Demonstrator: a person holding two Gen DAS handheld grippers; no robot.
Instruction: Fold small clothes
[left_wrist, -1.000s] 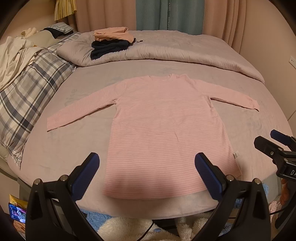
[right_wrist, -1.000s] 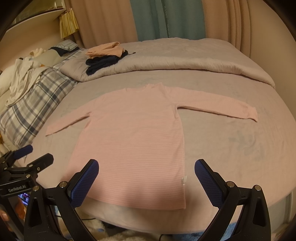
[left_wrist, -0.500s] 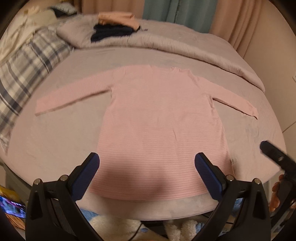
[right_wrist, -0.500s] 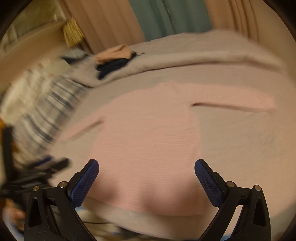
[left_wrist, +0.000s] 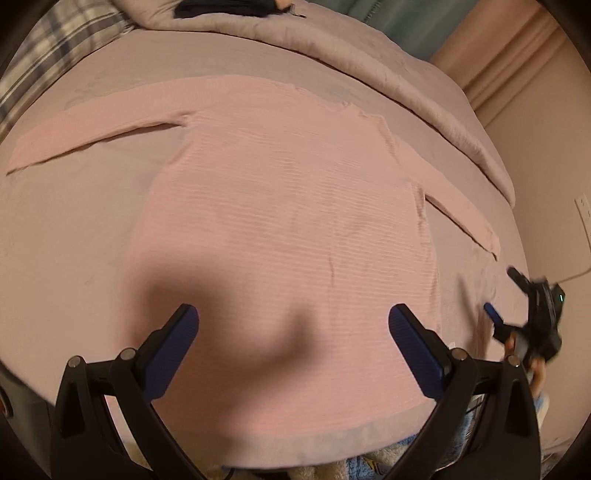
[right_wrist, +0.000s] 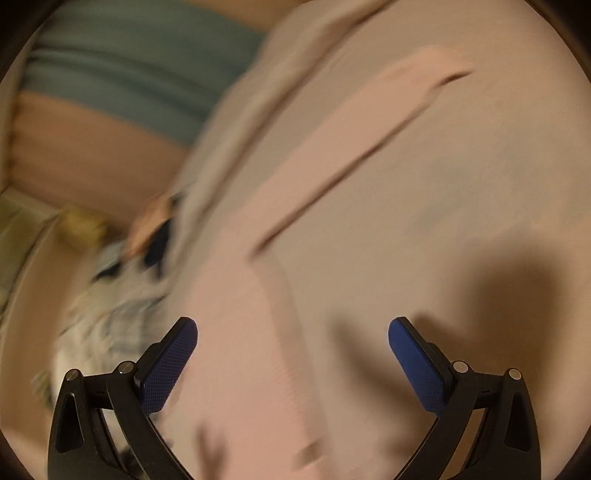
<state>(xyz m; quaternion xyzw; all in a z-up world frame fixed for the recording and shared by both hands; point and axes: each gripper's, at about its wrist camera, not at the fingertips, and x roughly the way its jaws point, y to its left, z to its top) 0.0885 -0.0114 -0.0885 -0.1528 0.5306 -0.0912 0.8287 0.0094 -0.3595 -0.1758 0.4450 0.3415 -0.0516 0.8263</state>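
A pink striped long-sleeved top (left_wrist: 288, 206) lies flat on the bed, both sleeves spread out. My left gripper (left_wrist: 293, 350) hovers open above its lower hem with nothing between the blue pads. In the left wrist view the right gripper (left_wrist: 517, 306) shows at the far right, near the end of the right sleeve (left_wrist: 461, 210). The right wrist view is blurred and tilted: my right gripper (right_wrist: 293, 354) is open over the top's (right_wrist: 258, 350) right side seam, with the right sleeve (right_wrist: 369, 125) stretching away ahead.
The grey bed sheet (left_wrist: 66, 236) surrounds the top. A rolled grey duvet (left_wrist: 369, 62) runs across the back with dark folded clothes (left_wrist: 229, 7) on it. A plaid pillow (left_wrist: 55, 40) lies at the left. The bed's front edge (left_wrist: 295, 450) is just below the hem.
Both grippers have dropped closer to the top and moved forward over it. The right gripper has swung and tilted sharply, blurring its view. Both stay open.
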